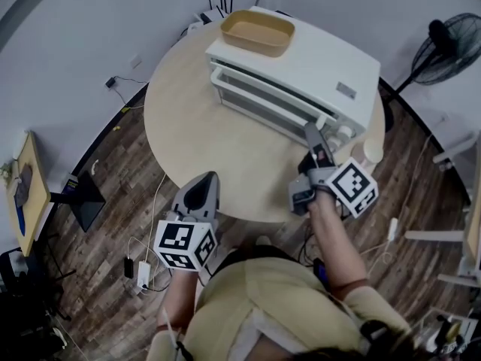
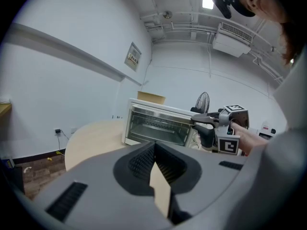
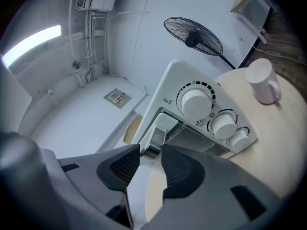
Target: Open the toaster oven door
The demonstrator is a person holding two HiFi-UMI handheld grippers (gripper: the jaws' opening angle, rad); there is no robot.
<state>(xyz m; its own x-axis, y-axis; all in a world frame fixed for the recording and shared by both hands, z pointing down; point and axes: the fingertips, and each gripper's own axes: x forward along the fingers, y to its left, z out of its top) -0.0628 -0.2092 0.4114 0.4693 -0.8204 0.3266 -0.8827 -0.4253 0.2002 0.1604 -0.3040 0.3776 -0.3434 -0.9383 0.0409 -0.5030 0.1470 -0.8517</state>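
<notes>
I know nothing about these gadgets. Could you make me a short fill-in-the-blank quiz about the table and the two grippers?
1. The right gripper has its jaws on either side of the toaster oven door's ____.
2. On top of the oven lies a tan ____.
3. Near the oven's knobs, a white ____ stands on the table.
4. The left gripper is back from the oven, with its jaws ____.
Missing words: handle; tray; mug; shut.
</notes>
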